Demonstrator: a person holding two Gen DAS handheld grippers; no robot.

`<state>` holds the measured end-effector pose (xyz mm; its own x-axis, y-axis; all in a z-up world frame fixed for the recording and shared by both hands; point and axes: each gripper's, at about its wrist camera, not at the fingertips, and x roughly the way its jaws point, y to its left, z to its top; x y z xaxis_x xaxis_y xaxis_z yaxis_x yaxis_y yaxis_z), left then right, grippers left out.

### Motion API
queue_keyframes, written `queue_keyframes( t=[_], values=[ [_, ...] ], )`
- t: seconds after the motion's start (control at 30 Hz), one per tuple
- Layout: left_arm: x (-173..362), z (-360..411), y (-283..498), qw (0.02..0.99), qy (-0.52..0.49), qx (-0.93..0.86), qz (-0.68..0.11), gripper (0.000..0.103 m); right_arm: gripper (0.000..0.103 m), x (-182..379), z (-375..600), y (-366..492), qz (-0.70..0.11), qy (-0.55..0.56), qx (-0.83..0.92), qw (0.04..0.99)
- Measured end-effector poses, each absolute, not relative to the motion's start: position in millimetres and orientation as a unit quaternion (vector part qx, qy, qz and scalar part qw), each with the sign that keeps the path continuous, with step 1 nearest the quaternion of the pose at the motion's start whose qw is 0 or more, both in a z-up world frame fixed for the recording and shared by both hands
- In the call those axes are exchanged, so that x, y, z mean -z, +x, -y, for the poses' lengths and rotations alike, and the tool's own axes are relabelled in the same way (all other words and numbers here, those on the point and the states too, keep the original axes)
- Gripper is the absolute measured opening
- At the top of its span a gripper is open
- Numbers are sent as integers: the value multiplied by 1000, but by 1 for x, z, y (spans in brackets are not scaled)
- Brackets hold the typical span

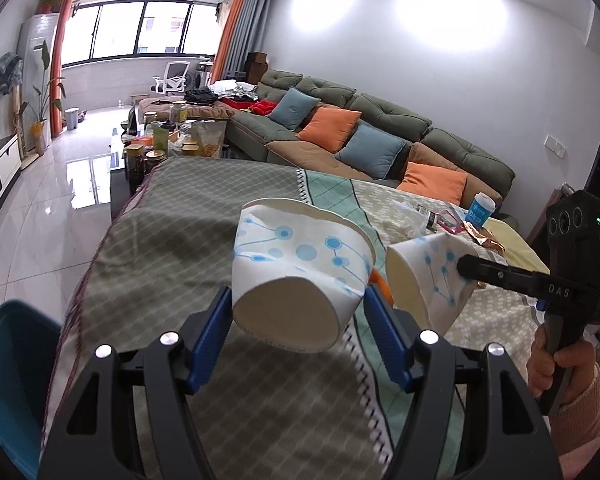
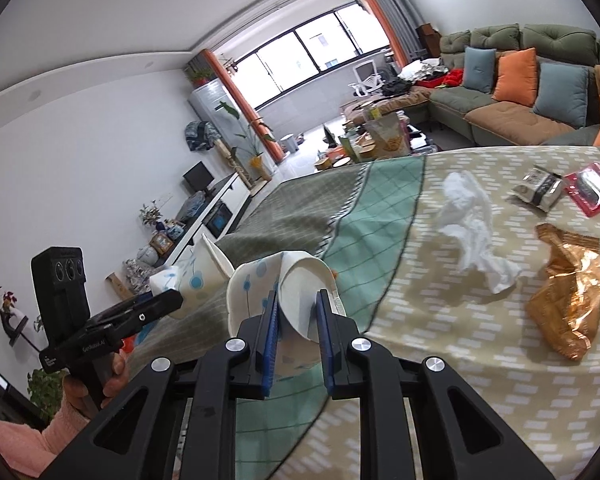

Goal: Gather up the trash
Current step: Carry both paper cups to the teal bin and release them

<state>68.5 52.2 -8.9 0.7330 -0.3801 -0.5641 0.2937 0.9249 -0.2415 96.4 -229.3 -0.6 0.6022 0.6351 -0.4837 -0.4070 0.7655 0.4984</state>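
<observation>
Patterned surface (image 2: 440, 320) below; both paper cups are being held above it. Left gripper (image 1: 298, 312) is clenched on one crushed cup (image 1: 300, 268), right gripper (image 2: 296, 320) on the other (image 2: 300, 292). Grips should be kept firm; wrappers (image 2: 568, 292) are waiting nearby.

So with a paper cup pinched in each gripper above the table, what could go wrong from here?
1. The right gripper has crushed its paper cup nearly flat; the folded wall might slip out from between the fingers.
2. The left gripper grips its cup near the base, so the cup might tip or twist loose in transit.
3. The two cups sit close together in the air and may collide.
</observation>
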Motion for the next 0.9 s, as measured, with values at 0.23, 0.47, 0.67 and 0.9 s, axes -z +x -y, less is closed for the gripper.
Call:
queue_keyframes(
  t=[0.23, 0.47, 0.67, 0.9],
  values=[
    [7, -72, 45, 934, -68, 161, -312, 67, 18, 0, 203, 92, -338, 163, -321, 870],
    [5, -89, 28, 939, -72, 141, -306, 67, 18, 2, 182, 93, -344, 159, -343, 859],
    [7, -105, 16, 941, -80, 123, -305, 67, 18, 4, 160, 97, -350, 153, -362, 850],
    [7, -125, 2, 943, -91, 102, -302, 67, 18, 4, 139, 98, -355, 147, -380, 841]
  ],
)
